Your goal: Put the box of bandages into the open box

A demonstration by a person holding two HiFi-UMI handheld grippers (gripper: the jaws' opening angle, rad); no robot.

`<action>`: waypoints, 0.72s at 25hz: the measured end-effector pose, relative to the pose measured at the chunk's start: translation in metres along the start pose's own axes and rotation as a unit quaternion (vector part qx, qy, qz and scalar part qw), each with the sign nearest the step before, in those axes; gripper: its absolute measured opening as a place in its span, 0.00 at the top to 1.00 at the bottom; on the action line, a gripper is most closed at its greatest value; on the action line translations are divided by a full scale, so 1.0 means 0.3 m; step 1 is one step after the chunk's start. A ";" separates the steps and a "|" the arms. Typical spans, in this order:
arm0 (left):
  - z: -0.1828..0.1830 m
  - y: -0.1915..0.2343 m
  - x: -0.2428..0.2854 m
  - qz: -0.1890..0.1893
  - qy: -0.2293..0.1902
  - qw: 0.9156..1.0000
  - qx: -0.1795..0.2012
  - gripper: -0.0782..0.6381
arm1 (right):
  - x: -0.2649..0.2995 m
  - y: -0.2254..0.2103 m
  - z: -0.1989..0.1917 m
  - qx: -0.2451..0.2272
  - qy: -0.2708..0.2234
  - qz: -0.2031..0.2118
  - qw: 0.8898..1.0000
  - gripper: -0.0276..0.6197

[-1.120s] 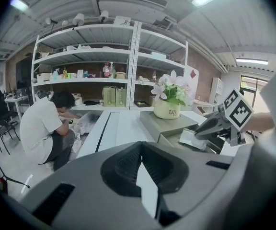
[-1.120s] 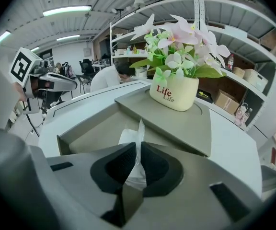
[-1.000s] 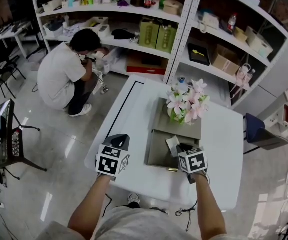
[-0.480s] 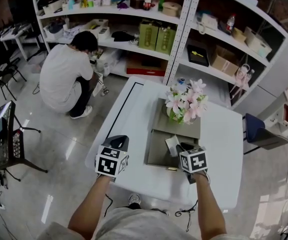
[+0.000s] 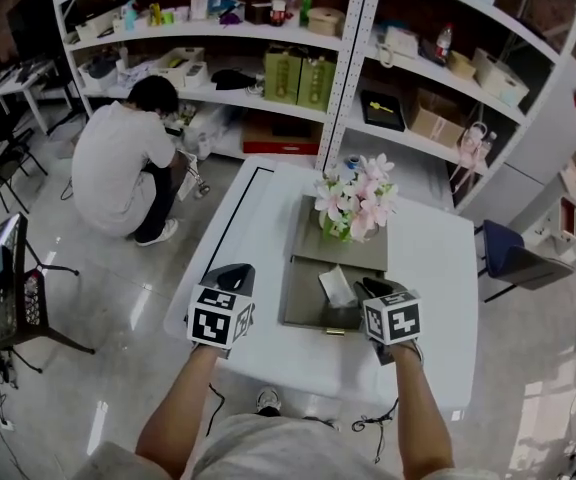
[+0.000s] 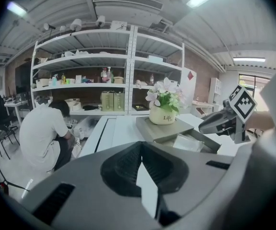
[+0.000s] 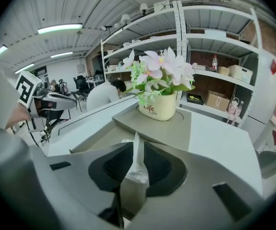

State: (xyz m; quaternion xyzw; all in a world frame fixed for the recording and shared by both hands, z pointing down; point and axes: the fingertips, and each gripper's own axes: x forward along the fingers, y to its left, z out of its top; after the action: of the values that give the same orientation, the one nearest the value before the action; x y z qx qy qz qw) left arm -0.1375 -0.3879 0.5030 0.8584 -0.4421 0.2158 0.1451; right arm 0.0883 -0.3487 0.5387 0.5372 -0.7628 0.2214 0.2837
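Two tongs: our left tongs point(image 5: 232, 272) clenched, empty; our right tongs point(image 5: 362, 287) grasp the small white bandage box point(image 5: 337, 285) above the grey open box point(image 5: 302, 306) ahead. We should lower before releasing.

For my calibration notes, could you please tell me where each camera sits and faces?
Head view: on the head, steeply down at the table; forearms, left gripper and right gripper show.
Left gripper view: on that gripper, over its shut jaws toward the shelves; the right gripper shows.
Right gripper view: on that gripper, toward the flowerpot; jaws pinching the bandage box, left gripper visible.
All share the flowerpot.
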 end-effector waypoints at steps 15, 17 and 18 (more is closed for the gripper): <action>0.124 -0.131 -0.019 -0.002 -0.019 1.000 0.024 0.88 | -0.263 -0.107 0.111 0.019 -0.084 -0.013 0.996 0.88; 0.138 -0.151 -0.021 -0.002 -0.021 0.999 0.026 0.88 | -0.301 -0.118 0.126 0.020 -0.097 -0.013 0.995 0.88; 0.145 -0.162 -0.023 -0.002 -0.022 0.999 0.027 0.88 | -0.320 -0.124 0.133 0.020 -0.103 -0.013 0.994 0.89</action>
State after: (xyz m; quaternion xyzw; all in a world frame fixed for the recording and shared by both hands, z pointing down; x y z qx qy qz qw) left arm -0.0907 -0.3747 0.4590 0.8672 -0.4379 0.2084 0.1130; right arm 0.1409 -0.3198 0.4459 0.5726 -0.7764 0.1766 0.1956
